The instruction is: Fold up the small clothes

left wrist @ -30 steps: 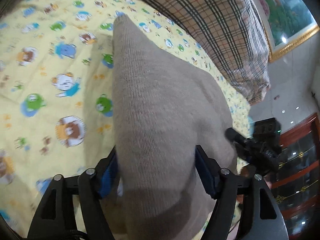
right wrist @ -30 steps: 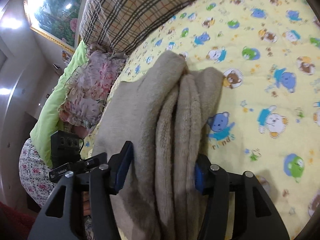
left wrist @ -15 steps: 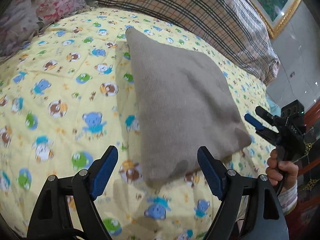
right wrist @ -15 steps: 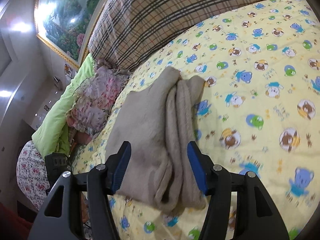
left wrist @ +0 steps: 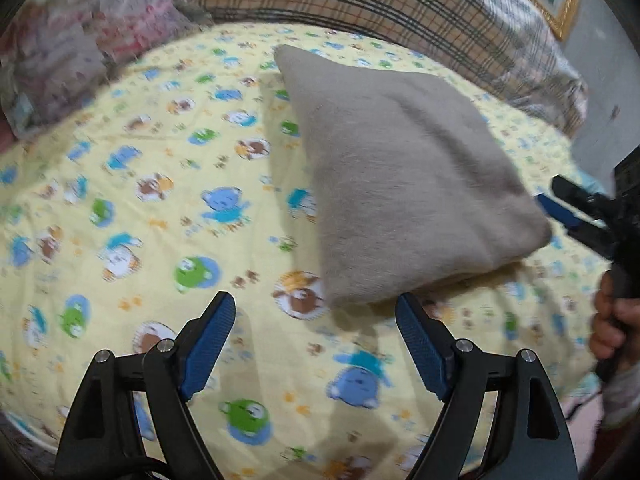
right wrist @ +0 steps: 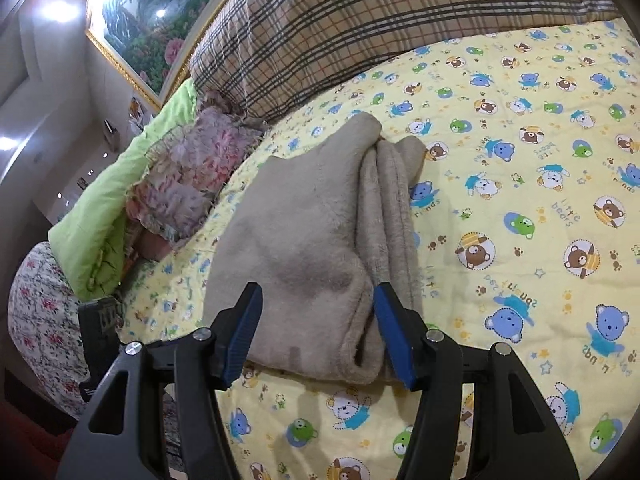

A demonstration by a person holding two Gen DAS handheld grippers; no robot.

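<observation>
A folded beige fleece garment (left wrist: 404, 184) lies flat on the yellow bear-print bedsheet (left wrist: 140, 220). My left gripper (left wrist: 316, 340) stands open just short of its near corner, with only sheet between the blue pads. In the right wrist view the same garment (right wrist: 312, 236) shows its stacked folded edges on the right side. My right gripper (right wrist: 316, 328) hovers open over its near edge, and the pads do not press on the cloth. The right gripper's blue finger (left wrist: 560, 210) also shows at the garment's far right corner in the left wrist view.
A plaid pillow (right wrist: 400, 20) lies along the head of the bed. A pink floral cushion (right wrist: 192, 176) and a green one (right wrist: 116, 208) sit beside it. A hand (left wrist: 612, 320) holds the right gripper's handle at the bed's edge. A framed painting (right wrist: 148, 12) hangs behind.
Both grippers let go of the garment and pulled back from it. It went from hanging up between the jaws to lying folded on the sheet. The left jaws widened.
</observation>
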